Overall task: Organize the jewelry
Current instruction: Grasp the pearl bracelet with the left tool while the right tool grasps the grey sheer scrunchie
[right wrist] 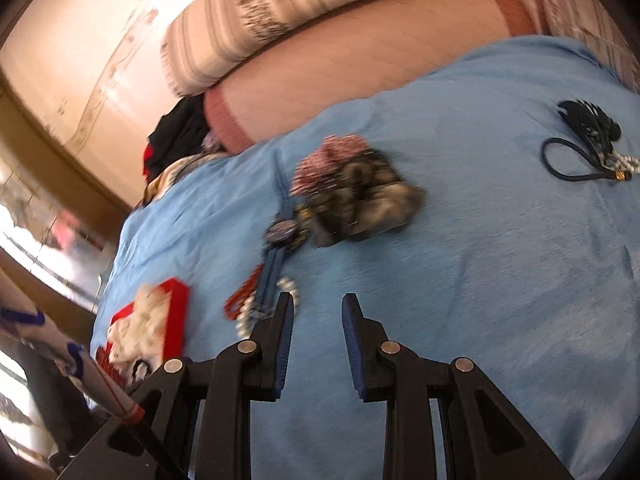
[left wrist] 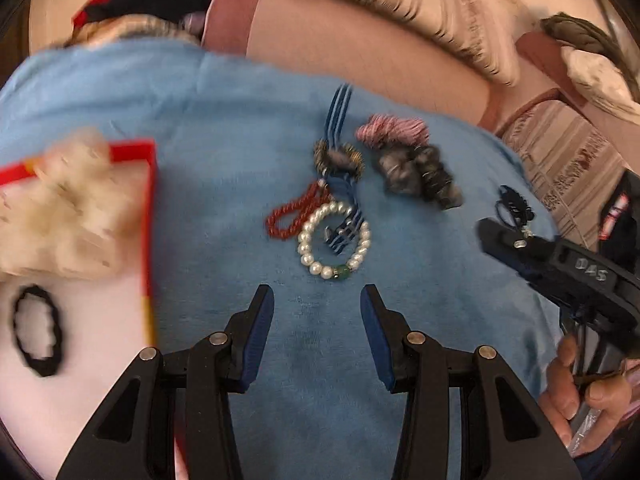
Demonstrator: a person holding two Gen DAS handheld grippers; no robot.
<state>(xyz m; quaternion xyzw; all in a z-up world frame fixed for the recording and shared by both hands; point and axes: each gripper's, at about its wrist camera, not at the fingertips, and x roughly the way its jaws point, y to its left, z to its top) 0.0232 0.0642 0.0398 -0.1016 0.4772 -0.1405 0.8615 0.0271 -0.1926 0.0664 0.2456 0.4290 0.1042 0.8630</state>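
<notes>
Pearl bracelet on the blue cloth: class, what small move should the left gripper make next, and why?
Probably ease the left gripper forward and down onto the pearl bracelet: its jaws are open and empty, and the bracelet lies just ahead of them.

A striped pillow (right wrist: 280, 12) lies beyond the blue cloth (right wrist: 480, 280).

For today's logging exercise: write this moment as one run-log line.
left gripper: open, empty | right gripper: open, empty | pearl bracelet: on blue cloth | red box: holds black hair tie

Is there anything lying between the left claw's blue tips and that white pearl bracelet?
Nothing: in the left wrist view, only bare light blue cloth separates the left gripper from the white pearl bracelet.
</notes>
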